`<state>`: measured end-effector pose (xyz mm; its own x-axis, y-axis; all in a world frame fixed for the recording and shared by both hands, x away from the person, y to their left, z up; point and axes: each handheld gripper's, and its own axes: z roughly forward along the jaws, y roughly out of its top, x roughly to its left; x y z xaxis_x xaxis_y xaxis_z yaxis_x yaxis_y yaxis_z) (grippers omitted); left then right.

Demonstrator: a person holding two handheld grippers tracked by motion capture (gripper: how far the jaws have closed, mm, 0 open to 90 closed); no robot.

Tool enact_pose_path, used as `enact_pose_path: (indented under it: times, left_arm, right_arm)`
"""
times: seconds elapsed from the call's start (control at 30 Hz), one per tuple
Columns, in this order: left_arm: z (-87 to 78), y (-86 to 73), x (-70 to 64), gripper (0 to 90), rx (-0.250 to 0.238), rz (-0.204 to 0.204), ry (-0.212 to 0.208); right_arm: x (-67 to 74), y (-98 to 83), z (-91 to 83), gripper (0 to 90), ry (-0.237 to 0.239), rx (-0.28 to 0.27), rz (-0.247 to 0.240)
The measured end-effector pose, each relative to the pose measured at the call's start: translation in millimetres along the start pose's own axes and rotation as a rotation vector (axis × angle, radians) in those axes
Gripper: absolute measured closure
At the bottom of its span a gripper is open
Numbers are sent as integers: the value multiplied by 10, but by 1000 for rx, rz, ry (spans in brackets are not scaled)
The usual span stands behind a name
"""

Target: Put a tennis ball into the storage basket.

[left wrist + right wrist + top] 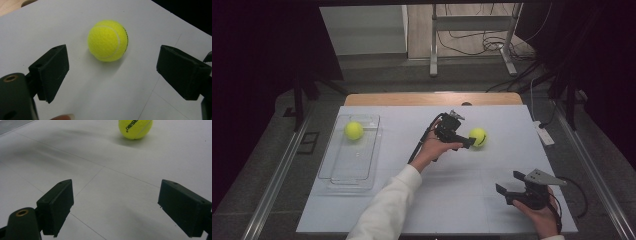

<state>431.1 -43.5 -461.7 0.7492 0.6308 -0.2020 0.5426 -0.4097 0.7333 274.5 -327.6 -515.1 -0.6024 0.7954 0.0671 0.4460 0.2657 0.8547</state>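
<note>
Dim room, dark curtains at both sides, cables and a metal stand on the floor beyond; a pale table (377,210) with a wooden far edge takes the light. Going left to right in the high view: at about 9 o'clock a clear plastic tray (343,172) holds one tennis ball (354,130) at its far end. Near centre, the left gripper (469,142), held in a white-sleeved arm, points toward 3 o'clock at a second ball (478,137) lying on the bare table. In the left gripper view that ball (108,40) sits just ahead of the tips, not yet between them; jaws stand wide, nothing held, no contact. At about 5 o'clock the right gripper (508,188) rests low near the table's front edge, jaws wide and empty, well apart from the ball. Judged step: approach for a pick, likely bound for the tray. Next move calls for easing forward until the pads flank the ball's widest part, then closing gently; a nudge would set it rolling. Writing: black lettering on the ball (135,128) in the right gripper view, upside down, not surely readable.
</note>
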Motion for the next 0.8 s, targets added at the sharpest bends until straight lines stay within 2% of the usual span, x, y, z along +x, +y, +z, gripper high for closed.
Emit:
enact_pose_path:
  times: [0.37,0.43,0.8]
  left_arm:
    - [80,66,0,119,5,10,-10]
    - [93,77,-3,119,-5,3,-16]
    - [186,85,27,120,8,-4,-13]
  right_arm:
    - [-13,-6,-9,132,-4,1,5]
    - [-15,-8,-10,132,-4,2,6]
    - [-5,-13,-16,132,-2,-2,6]
